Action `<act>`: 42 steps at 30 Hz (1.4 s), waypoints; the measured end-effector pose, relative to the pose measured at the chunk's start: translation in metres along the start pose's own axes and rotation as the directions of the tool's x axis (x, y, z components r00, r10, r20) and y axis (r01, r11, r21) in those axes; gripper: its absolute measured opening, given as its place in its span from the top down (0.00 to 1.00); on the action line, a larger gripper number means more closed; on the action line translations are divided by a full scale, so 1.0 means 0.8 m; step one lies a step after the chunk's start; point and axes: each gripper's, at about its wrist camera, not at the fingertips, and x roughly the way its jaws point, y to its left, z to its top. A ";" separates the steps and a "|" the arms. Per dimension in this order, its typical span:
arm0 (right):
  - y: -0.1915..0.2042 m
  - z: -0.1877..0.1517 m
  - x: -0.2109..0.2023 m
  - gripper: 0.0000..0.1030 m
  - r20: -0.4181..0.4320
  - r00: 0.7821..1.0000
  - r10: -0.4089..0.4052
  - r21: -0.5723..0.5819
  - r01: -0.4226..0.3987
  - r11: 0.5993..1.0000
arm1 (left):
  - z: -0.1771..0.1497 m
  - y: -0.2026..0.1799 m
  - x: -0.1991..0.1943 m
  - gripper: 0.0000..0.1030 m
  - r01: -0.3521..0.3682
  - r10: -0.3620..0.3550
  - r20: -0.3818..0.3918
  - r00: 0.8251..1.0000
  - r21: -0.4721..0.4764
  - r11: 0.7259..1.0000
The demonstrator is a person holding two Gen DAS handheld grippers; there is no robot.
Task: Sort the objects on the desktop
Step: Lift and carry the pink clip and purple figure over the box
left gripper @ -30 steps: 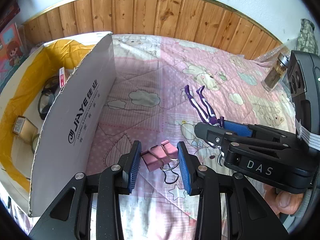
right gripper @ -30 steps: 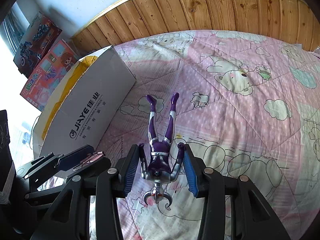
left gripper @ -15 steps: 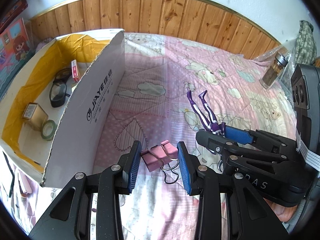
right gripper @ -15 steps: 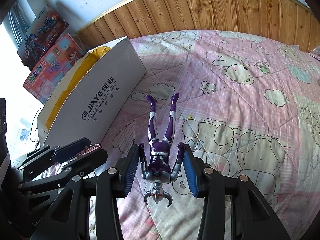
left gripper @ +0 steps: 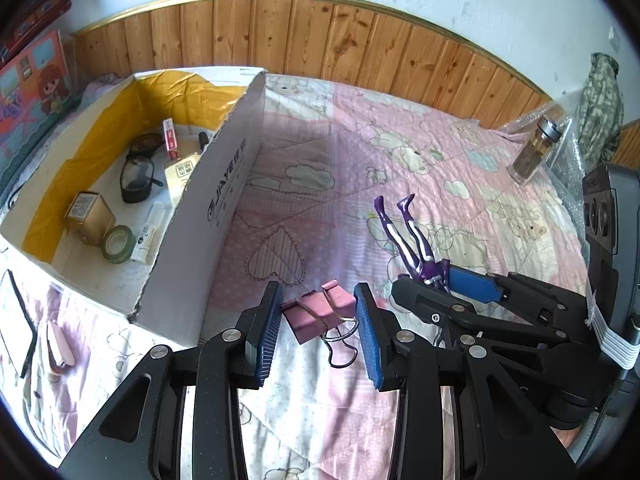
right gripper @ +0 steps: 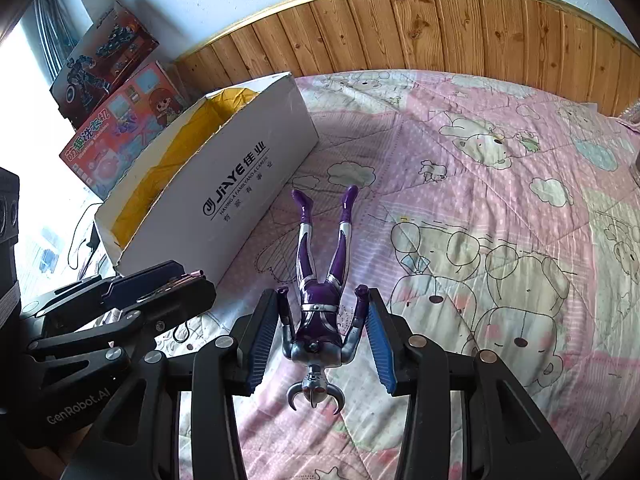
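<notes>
The left gripper (left gripper: 316,322) has its fingers clamped on a pink binder clip (left gripper: 318,314), which sits crosswise between the blue pads with its wire handles hanging toward the camera. Ahead of the left finger and off to that side stands an open cardboard box (left gripper: 208,216) with yellow lining; its white printed wall runs away from the finger's tip. Inside the box lie glasses (left gripper: 138,174), a roll of tape (left gripper: 117,244), a small tin (left gripper: 88,218), a white tube (left gripper: 148,232) and a red-and-white packet (left gripper: 170,142).

The right gripper (right gripper: 324,334) has its fingers closed on a purple and silver toy figure (right gripper: 320,280), pressing on its raised arms. The figure is head toward the camera, its legs pointing forward past the fingertips, held above a pink quilt (right gripper: 480,200) printed with bears and clouds. The box (right gripper: 224,200) lies forward and left of these fingers, well apart from the figure.

In the left view the right gripper (left gripper: 452,280) is just beside the right finger, with the figure's legs (left gripper: 404,232) sticking up from it. A glass bottle (left gripper: 534,152) stands far ahead to the right, near the wooden wall panelling (left gripper: 320,36).
</notes>
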 end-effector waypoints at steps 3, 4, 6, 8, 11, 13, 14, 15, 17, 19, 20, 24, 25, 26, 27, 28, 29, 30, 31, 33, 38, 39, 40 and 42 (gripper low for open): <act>0.008 -0.007 -0.005 0.56 0.001 1.000 0.006 -0.006 -0.006 1.000 | -0.004 0.007 -0.011 0.64 0.009 -0.009 0.010 1.000 -0.014 1.000; 0.011 -0.009 -0.006 0.56 0.001 1.000 0.009 -0.007 -0.009 1.000 | -0.005 0.010 -0.015 0.64 0.010 -0.010 0.014 1.000 -0.017 1.000; 0.016 -0.012 -0.008 0.56 0.000 1.000 0.012 -0.013 -0.012 1.000 | -0.007 0.017 -0.022 0.64 0.016 -0.015 0.021 1.000 -0.029 0.999; 0.022 -0.014 -0.011 0.56 0.002 1.000 0.017 -0.019 -0.017 1.000 | -0.009 0.024 -0.029 0.64 0.019 -0.018 0.028 0.999 -0.040 0.999; 0.033 -0.016 -0.016 0.56 0.006 1.000 0.025 -0.033 -0.025 0.999 | -0.011 0.033 -0.038 0.64 0.031 -0.029 0.038 0.999 -0.055 0.998; 0.042 -0.018 -0.019 0.56 0.008 0.999 0.031 -0.043 -0.031 0.999 | -0.012 0.038 -0.043 0.64 0.037 -0.034 0.043 0.998 -0.063 0.997; 0.046 -0.019 -0.020 0.56 0.008 0.999 0.033 -0.050 -0.033 0.998 | -0.013 0.040 -0.045 0.64 0.037 -0.034 0.047 0.998 -0.067 0.997; 0.050 -0.020 -0.021 0.56 0.008 0.999 0.037 -0.054 -0.037 0.998 | -0.013 0.043 -0.047 0.64 0.039 -0.035 0.050 0.998 -0.072 0.997; 0.059 -0.021 -0.022 0.56 0.009 0.999 0.043 -0.065 -0.042 0.997 | -0.012 0.049 -0.051 0.64 0.046 -0.042 0.055 0.998 -0.084 0.995; 0.069 -0.021 -0.024 0.56 0.010 0.999 0.048 -0.077 -0.047 0.996 | -0.011 0.054 -0.055 0.64 0.050 -0.044 0.063 0.997 -0.092 0.995; 0.072 -0.021 -0.025 0.56 0.010 0.999 0.051 -0.082 -0.050 0.995 | -0.010 0.056 -0.058 0.64 0.053 -0.046 0.067 0.997 -0.097 0.994; 0.086 -0.018 -0.026 0.56 0.010 0.998 0.060 -0.101 -0.059 0.993 | -0.007 0.068 -0.065 0.64 0.064 -0.055 0.081 0.995 -0.114 0.991; 0.089 -0.018 -0.026 0.56 0.010 0.998 0.062 -0.106 -0.060 0.993 | -0.006 0.071 -0.067 0.64 0.067 -0.057 0.084 0.995 -0.121 0.990; 0.091 -0.017 -0.026 0.56 0.010 0.998 0.064 -0.110 -0.062 0.992 | -0.005 0.074 -0.068 0.64 0.069 -0.059 0.086 0.995 -0.127 0.990; 0.094 -0.016 -0.026 0.56 0.011 0.998 0.066 -0.112 -0.064 0.992 | -0.004 0.077 -0.070 0.64 0.073 -0.061 0.090 0.994 -0.132 0.989; 0.096 -0.014 -0.027 0.56 0.011 0.998 0.068 -0.116 -0.066 0.991 | -0.003 0.080 -0.072 0.64 0.076 -0.064 0.093 0.994 -0.139 0.987; 0.098 -0.013 -0.027 0.56 0.012 0.998 0.070 -0.119 -0.068 0.991 | -0.002 0.084 -0.073 0.64 0.077 -0.063 0.096 0.993 -0.144 0.987; 0.100 -0.011 -0.027 0.56 0.014 0.997 0.071 -0.122 -0.069 0.990 | -0.001 0.088 -0.074 0.64 0.078 -0.064 0.099 0.993 -0.149 0.986; 0.102 -0.009 -0.027 0.56 0.014 0.997 0.074 -0.125 -0.072 0.990 | 0.001 0.091 -0.075 0.64 0.082 -0.066 0.102 0.993 -0.155 0.985; 0.107 -0.006 -0.028 0.56 0.017 0.997 0.077 -0.131 -0.074 0.989 | 0.004 0.098 -0.078 0.64 0.082 -0.064 0.108 0.992 -0.165 0.983; 0.118 0.005 -0.025 0.56 0.019 0.996 0.084 -0.149 -0.080 0.986 | 0.012 0.116 -0.081 0.64 0.092 -0.070 0.120 0.990 -0.187 0.978; 0.120 0.007 -0.025 0.56 0.019 0.996 0.085 -0.155 -0.081 0.985 | 0.014 0.120 -0.081 0.64 0.093 -0.070 0.123 0.990 -0.192 0.977; 0.123 0.009 -0.024 0.56 0.019 0.996 0.086 -0.159 -0.081 0.984 | 0.016 0.122 -0.081 0.64 0.093 -0.070 0.124 0.990 -0.196 0.976; 0.127 0.015 -0.022 0.56 0.020 0.996 0.087 -0.168 -0.082 0.982 | 0.020 0.129 -0.081 0.64 0.090 -0.066 0.127 0.990 -0.199 0.976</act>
